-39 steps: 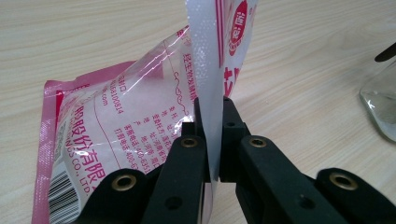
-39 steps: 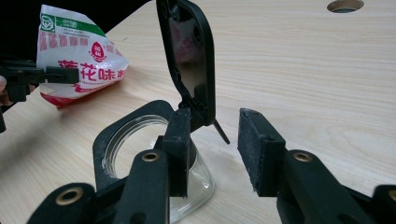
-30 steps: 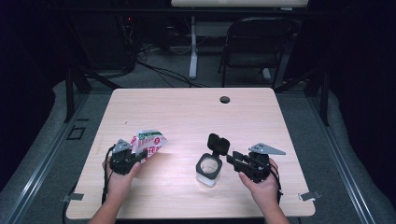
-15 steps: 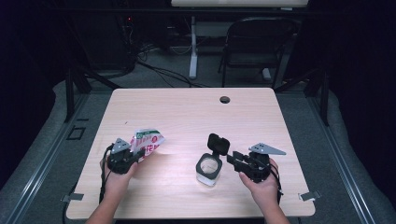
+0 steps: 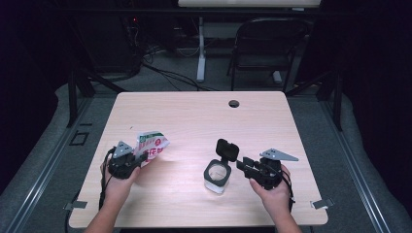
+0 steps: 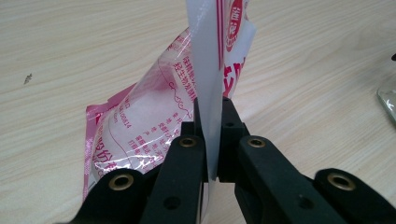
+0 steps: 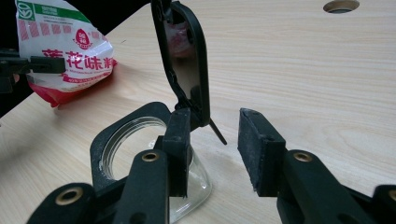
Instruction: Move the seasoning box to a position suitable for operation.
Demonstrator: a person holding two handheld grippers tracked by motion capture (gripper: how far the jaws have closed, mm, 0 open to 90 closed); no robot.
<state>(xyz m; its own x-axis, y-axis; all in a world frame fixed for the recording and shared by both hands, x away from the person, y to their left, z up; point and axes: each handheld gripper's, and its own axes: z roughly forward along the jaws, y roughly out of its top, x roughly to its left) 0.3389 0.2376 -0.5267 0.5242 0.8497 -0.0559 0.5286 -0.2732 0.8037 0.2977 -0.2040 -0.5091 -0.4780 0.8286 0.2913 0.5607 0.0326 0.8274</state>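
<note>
— How will the seasoning packet (image 5: 151,143) handle for us?

— We judge it light, soft and slick: thin printed film that crumples and could slide out of a loose pinch. We'd take it by the flat sealed edge, which is where our left gripper (image 6: 211,116) has it, jaws closed tight on the film, the pouch standing up just ahead of them.

— And the glass jar (image 5: 216,175)?

— Stiff, heavier, breakable, we think. Its black hinged lid (image 7: 183,60) stands open. It sits right before our right gripper (image 7: 218,154), whose jaws are partly open; the left jaw lies against the black collar by the hinge, the right jaw is off to the side, clear of it.
</note>
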